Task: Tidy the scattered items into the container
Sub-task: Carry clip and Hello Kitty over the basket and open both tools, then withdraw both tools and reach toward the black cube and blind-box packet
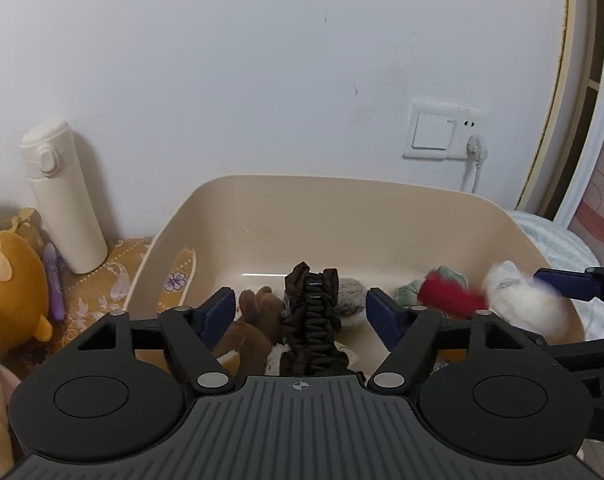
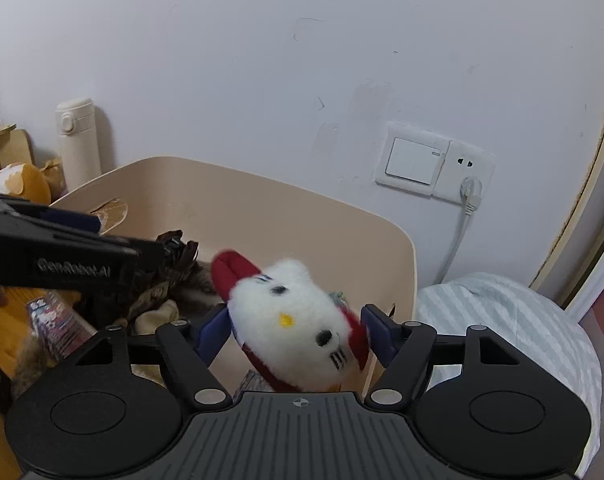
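A beige plastic bin [image 1: 382,200] holds soft items: a brown plush [image 1: 258,312], a dark brown scrunchie [image 1: 312,320] and grey-green fabric [image 1: 352,296]. My left gripper [image 1: 300,308] is open over the bin, the scrunchie standing between its blue pads without touching them. A white cat plush with a red bow [image 2: 290,320] sits between my right gripper's [image 2: 296,332] wide-apart pads, blurred, over the bin's near rim [image 2: 406,264]. It also shows at the right in the left wrist view [image 1: 518,300].
A cream thermos [image 1: 62,196] stands left of the bin by the wall. An orange plush [image 1: 10,300] and a purple pen [image 1: 54,284] lie on the yellow cloth. A wall switch with a plugged socket [image 2: 434,164] is behind. A striped pillow [image 2: 502,320] lies right.
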Demonstrator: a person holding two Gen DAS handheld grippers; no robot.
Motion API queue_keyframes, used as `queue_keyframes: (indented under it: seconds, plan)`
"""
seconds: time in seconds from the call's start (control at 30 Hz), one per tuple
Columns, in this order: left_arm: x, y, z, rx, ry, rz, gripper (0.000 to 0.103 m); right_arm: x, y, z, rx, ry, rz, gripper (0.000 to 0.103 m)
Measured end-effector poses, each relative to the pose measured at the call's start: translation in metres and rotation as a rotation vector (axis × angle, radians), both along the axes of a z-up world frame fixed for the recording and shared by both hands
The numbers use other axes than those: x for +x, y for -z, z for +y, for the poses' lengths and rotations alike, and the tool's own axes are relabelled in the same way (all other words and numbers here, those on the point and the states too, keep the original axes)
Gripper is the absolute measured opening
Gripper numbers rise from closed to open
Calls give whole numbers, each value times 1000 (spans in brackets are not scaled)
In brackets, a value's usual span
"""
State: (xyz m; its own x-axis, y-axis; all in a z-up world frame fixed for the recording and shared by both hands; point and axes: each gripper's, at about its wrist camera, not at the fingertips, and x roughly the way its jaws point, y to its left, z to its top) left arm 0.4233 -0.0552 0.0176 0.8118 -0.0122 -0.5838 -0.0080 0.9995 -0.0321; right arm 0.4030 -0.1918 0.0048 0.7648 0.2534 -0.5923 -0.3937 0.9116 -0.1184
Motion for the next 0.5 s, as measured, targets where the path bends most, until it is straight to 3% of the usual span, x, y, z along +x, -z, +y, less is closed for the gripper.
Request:
queue_keyframes:
  seconds: [0.1, 0.33, 0.5]
  plan:
    - [-10, -9, -1, 23, 2, -23, 74, -8, -7, -5, 17, 11, -20, 85]
    - [-56, -33, 20, -29, -29, -59, 78, -40, -29, -19, 86, 35, -92, 88]
    - [-98, -38, 39, -8, -79, -102, 82, -70, -42, -33, 185, 34, -147, 98]
